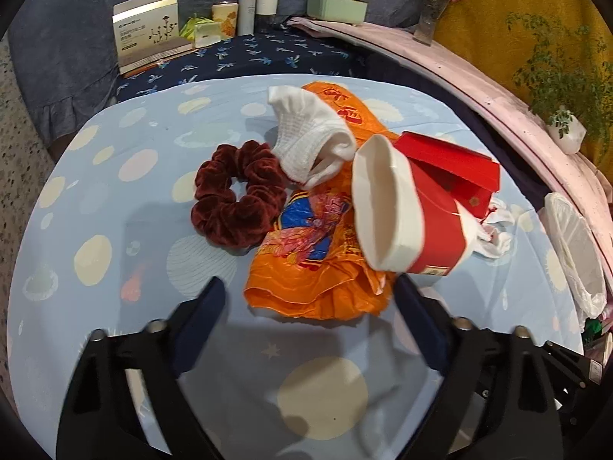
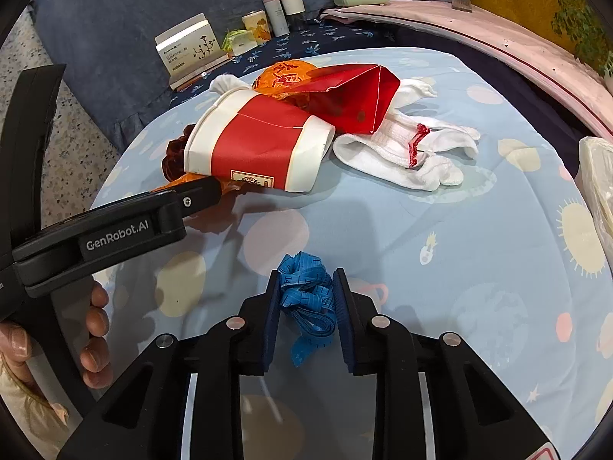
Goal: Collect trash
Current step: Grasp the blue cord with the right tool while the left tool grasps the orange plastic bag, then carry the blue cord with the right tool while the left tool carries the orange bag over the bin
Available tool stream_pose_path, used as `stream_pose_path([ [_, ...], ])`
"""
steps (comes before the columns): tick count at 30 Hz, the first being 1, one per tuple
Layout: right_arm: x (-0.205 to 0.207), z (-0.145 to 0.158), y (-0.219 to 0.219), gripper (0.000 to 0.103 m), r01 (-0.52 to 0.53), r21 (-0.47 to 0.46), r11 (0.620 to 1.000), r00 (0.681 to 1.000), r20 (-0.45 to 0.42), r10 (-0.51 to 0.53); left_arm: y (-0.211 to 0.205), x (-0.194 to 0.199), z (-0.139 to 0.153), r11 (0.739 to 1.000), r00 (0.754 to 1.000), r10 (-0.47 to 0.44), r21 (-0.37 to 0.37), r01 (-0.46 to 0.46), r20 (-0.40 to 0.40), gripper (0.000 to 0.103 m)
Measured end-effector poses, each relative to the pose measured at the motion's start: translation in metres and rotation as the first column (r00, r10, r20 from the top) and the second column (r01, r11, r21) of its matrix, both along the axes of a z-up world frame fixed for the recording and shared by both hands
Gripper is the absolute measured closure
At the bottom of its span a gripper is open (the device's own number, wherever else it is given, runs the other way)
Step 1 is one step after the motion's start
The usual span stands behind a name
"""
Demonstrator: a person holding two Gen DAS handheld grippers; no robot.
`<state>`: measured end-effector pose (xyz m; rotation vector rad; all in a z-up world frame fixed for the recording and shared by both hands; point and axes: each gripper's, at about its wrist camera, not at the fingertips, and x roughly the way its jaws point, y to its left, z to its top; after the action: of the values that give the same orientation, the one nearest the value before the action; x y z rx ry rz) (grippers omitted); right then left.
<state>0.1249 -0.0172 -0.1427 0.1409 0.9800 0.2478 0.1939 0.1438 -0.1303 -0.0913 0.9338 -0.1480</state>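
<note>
While pinched narrow at the bottom middle of the right wrist view, right gripper (image 2: 306,299) closed on a bunched blue measuring tape (image 2: 306,287), both pads pressed on its sides. Tape end resting on the light blue spotted cloth (image 2: 479,230).

Left gripper (image 1: 311,285) spread wide at the bottom of the left wrist view, nothing squeezed. Crinkled orange plastic bag (image 1: 306,268) lying between the tips, no clear touch on either pad. In the right wrist view, same gripper coming in from the left edge, a person's hand (image 2: 95,329) wrapped around the handle.

In the middle of the cloth, one heap: red and white paper cup (image 1: 413,214) on its side on top of the orange bag, red folded box (image 1: 452,168) just behind, white sock (image 1: 314,138) against the cup's mouth, dark red scrunchie (image 1: 237,199) just left of the bag. Second white sock (image 2: 406,153) to the right of the cup. White plastic bag (image 1: 574,245) at the far right edge.

Beyond, at the top: dark blue patterned cloth (image 1: 268,53) with boxes and bottles (image 1: 247,11), a pink ledge (image 1: 479,80), green plants (image 1: 555,69). Speckled floor (image 1: 15,153) at the left edge.

Bare cloth at the left of the left wrist view and the lower right of the right wrist view. Round table edge close behind the heap.
</note>
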Motion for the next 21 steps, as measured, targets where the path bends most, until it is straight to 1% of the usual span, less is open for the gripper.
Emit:
stream_pose_path([
  [1, 0.000, 0.001, 0.000, 0.078, 0.001, 0.003, 1.000, 1.000, 0.000, -0.001, 0.000, 0.001, 0.000, 1.000, 1.000, -0.008, -0.008, 0.008, -0.010, 0.043],
  [2, 0.000, 0.002, 0.000, 0.078, 0.002, 0.007, 1.000, 1.000, 0.002, -0.002, 0.000, 0.001, 0.000, 1.000, 1.000, -0.011, -0.015, 0.010, -0.016, 0.050],
  [3, 0.000, 0.003, 0.000, 0.079, 0.002, 0.011, 1.000, 1.000, 0.005, -0.002, 0.001, 0.000, 0.001, 1.000, 1.000, -0.006, -0.020, 0.006, -0.009, 0.054],
  [5, -0.001, 0.007, 0.001, 0.079, -0.001, 0.017, 1.000, 1.000, 0.012, 0.000, 0.001, -0.002, 0.003, 1.000, 1.000, -0.011, -0.025, 0.011, -0.001, 0.076],
  [6, -0.002, 0.008, 0.001, 0.079, -0.002, 0.020, 1.000, 1.000, 0.016, 0.002, 0.001, -0.002, 0.004, 0.999, 1.000, -0.015, -0.028, 0.015, -0.001, 0.079],
  [8, -0.004, 0.013, 0.002, 0.079, -0.005, 0.027, 1.000, 1.000, 0.024, 0.004, 0.002, -0.005, 0.006, 0.999, 1.000, -0.013, -0.033, 0.013, 0.004, 0.084],
  [11, -0.007, 0.023, 0.001, 0.079, -0.006, 0.039, 0.999, 0.999, 0.047, 0.005, 0.003, -0.012, 0.014, 0.999, 1.000, -0.001, -0.043, 0.002, 0.025, 0.087],
  [17, -0.017, 0.051, -0.005, 0.079, -0.001, 0.062, 0.998, 0.994, 0.106, -0.006, 0.008, -0.027, 0.037, 0.997, 0.997, 0.031, -0.075, -0.025, 0.067, 0.088],
  [21, -0.025, 0.071, -0.012, 0.079, 0.006, 0.076, 0.997, 0.988, 0.152, -0.018, 0.008, -0.036, 0.059, 0.995, 0.993, 0.045, -0.091, -0.035, 0.111, 0.088],
])
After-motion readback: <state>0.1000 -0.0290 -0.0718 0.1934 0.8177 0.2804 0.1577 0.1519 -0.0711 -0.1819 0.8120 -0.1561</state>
